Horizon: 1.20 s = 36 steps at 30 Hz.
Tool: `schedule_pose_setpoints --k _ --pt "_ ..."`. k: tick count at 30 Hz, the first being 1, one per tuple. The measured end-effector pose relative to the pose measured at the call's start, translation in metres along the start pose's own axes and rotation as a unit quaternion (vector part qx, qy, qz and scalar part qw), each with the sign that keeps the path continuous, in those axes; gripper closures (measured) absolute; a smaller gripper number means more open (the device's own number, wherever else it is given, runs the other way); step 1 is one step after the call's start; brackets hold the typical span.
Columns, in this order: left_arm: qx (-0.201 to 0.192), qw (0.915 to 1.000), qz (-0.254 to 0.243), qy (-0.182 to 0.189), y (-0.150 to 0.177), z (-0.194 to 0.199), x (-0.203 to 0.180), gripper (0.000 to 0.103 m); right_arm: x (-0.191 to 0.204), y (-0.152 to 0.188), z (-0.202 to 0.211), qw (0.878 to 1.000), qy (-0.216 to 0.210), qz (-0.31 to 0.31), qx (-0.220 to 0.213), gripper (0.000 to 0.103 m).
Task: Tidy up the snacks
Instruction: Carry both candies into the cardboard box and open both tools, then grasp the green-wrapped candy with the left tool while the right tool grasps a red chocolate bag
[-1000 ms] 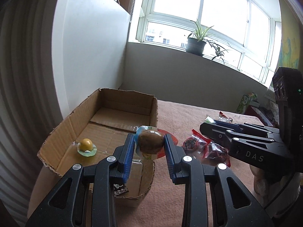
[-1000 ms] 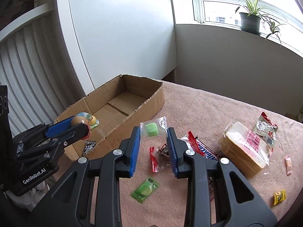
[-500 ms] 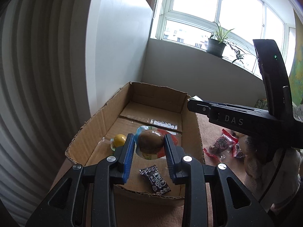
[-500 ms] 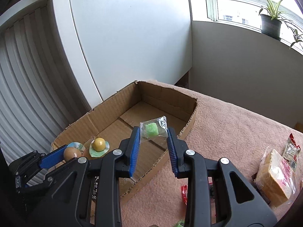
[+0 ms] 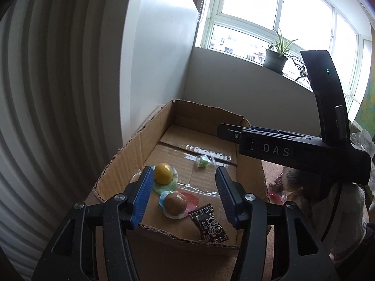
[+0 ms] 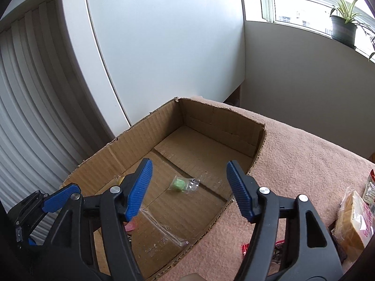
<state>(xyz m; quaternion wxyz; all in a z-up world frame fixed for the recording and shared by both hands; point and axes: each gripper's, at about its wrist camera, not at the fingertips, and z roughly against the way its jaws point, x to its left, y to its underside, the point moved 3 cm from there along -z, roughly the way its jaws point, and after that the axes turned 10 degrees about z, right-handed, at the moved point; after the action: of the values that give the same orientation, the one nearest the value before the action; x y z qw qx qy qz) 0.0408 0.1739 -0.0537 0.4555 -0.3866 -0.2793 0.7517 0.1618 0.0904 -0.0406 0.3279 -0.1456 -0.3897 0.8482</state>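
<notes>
An open cardboard box (image 5: 131,147) (image 6: 234,121) stands on a pink cloth. My left gripper (image 5: 182,194) hangs over its near end, jaws opening, nothing between the pads. Below it on the box floor lies a brown ball snack (image 5: 175,203) in its wrapper, beside a yellow ball snack (image 5: 163,170) and a black candy (image 5: 209,224). My right gripper (image 6: 189,189) hovers over the box, jaws opening and empty. Under it lies the green candy (image 6: 179,184) (image 5: 202,161) in clear wrap. The right gripper (image 5: 281,149) also reaches across the left wrist view.
A bread pack (image 6: 354,220) and red wrappers (image 6: 246,248) lie on the cloth (image 6: 304,164) right of the box. A white wall panel (image 6: 164,46) and ribbed radiator (image 6: 28,117) stand behind the box. A potted plant (image 5: 276,56) sits on the windowsill.
Both grippers moved over the box, then opened. The brown ball snack dropped from the left gripper and the green candy from the right one; both now lie on the box floor.
</notes>
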Motion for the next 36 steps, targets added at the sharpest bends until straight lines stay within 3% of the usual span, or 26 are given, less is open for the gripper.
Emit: schedule_pose_setpoints --k 14,27,36 --pt "0.0 0.9996 -0.018 0.022 0.004 0.009 -0.025 0.049 -0.035 0.021 0.05 1.0 0.021 -0.021 -0.008 0.035" --pt "0.015 0.9964 -0.053 0.064 0.019 0.008 -0.084 0.049 -0.107 0.084 0.13 0.996 0.067 -0.058 -0.017 0.034" --pt "0.053 0.9906 -0.09 0.088 0.046 0.001 -0.121 0.049 -0.14 0.133 0.139 0.994 0.066 -0.082 0.004 0.034"
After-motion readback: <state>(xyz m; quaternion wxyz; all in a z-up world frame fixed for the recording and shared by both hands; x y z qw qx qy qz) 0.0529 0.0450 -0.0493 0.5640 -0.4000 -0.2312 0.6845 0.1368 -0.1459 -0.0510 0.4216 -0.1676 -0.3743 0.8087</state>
